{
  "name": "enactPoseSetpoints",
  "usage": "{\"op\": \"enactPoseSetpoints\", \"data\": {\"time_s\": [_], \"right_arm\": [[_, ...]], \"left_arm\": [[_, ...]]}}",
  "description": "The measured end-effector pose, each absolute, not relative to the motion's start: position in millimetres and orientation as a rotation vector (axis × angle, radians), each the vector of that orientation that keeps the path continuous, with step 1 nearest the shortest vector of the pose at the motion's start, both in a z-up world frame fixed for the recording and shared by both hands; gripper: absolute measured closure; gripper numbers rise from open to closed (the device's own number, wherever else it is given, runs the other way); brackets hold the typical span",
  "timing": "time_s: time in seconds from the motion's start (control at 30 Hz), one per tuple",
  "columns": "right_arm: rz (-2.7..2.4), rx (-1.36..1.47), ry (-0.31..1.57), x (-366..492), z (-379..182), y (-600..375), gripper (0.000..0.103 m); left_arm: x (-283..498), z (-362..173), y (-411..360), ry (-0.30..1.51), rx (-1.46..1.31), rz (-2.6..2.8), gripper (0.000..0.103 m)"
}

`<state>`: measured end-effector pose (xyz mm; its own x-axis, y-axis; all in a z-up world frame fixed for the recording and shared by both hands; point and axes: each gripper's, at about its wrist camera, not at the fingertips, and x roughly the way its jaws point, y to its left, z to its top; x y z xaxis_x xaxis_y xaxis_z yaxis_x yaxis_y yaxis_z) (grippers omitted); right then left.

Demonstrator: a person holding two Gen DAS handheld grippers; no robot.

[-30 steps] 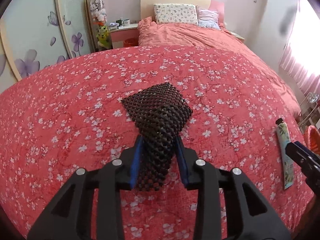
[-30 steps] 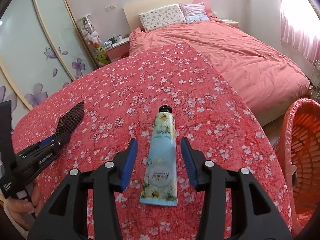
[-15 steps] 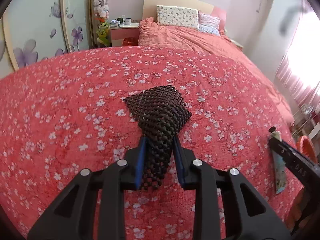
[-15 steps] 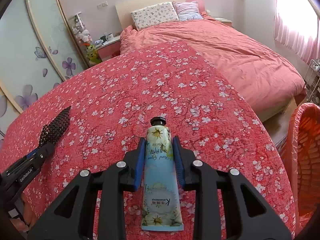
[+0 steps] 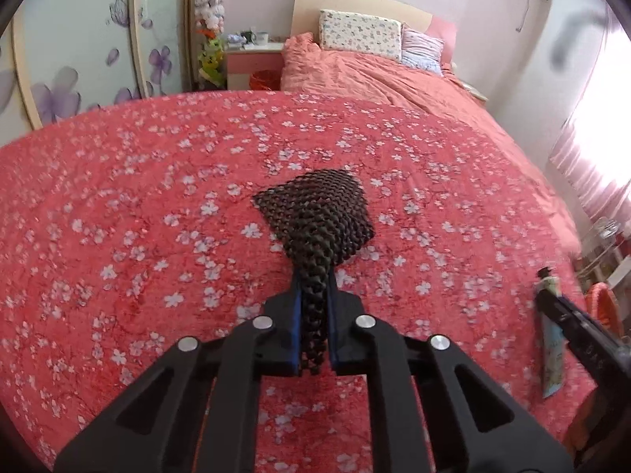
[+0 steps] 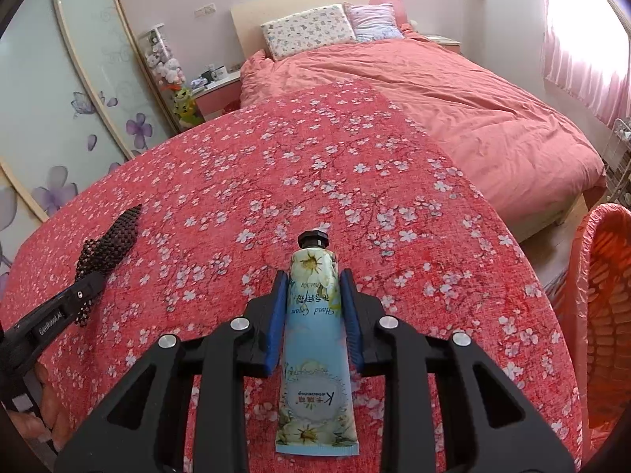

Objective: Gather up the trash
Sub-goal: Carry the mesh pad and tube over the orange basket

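A piece of black mesh mat (image 5: 321,213) lies on the red flowered blanket (image 5: 138,205). My left gripper (image 5: 314,287) is shut on its near, bunched end, the blue pads squeezing it thin. In the right wrist view the same mesh mat (image 6: 112,240) shows at the left with the left gripper (image 6: 88,282) on it. A light blue hand cream tube (image 6: 315,315) with a black cap lies pointing away, and my right gripper (image 6: 314,280) is shut on its upper part. That tube (image 5: 552,354) also appears at the right edge of the left wrist view.
An orange plastic basket (image 6: 603,315) stands on the floor off the blanket's right edge. Beyond the blanket is a bed (image 6: 453,90) with a pink duvet and pillows, a nightstand (image 5: 254,59) and sliding wardrobe doors (image 6: 79,79) on the left.
My left gripper has closed tight on the mesh mat's bunched end. My right gripper has closed on the hand cream tube, which lay loose between the open fingers a second ago.
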<state>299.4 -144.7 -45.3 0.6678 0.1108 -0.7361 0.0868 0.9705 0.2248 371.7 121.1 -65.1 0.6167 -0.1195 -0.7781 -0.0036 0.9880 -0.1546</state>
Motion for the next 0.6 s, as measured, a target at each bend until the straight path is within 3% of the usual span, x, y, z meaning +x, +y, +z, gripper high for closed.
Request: {"op": "enactPoseSetpoints", "data": {"time_s": [0.27, 0.6], "right_arm": [[0.034, 0.268, 0.761, 265, -12, -155, 0.076], [-0.003, 0.273, 0.64, 214, 39, -192, 0.076]], "left_arm": [[341, -26, 125, 0.83, -0.163, -0.094, 0.093], [285, 36, 76, 0.734, -0.084, -0.156, 0.093]]}}
